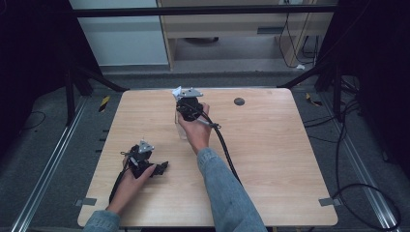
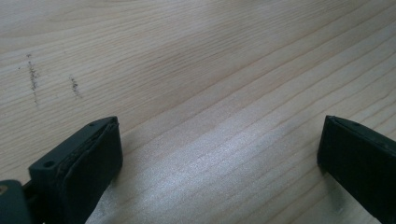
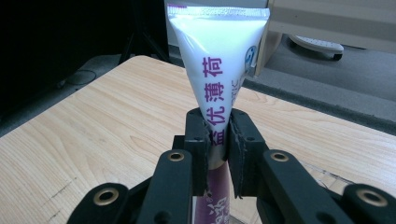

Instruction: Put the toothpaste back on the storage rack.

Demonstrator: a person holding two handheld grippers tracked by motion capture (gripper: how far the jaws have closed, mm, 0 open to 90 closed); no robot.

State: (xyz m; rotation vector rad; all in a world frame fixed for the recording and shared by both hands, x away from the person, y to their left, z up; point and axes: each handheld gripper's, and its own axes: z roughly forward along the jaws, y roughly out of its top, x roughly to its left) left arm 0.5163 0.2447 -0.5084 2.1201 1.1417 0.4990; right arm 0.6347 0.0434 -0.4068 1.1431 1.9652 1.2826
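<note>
**High view onward: slip risk on the pinched tube**

High view: we see the right gripper (image 1: 186, 99) lifted over the table (image 1: 270, 159).

Left gripper view: left gripper (image 2: 219, 154) spread, idle.

Right gripper view: jaws pinch the tube (image 3: 219, 70) upright, mid-body; we judge the soft body may slip or tilt.

The soft plastic tube (image 3: 219, 70) is milky white along its upper body, with a thin purple stripe at the crimped top edge, purple characters printed down its front and a small blue-and-white round emblem at one side — lower down, the body turns solid purple with white lettering. The right gripper (image 3: 217, 140) pinching it is matt black with brass-coloured screw holes. The pale wooden table (image 3: 93, 130) shows fine brown grain — plus a few dark scuff marks.
</note>
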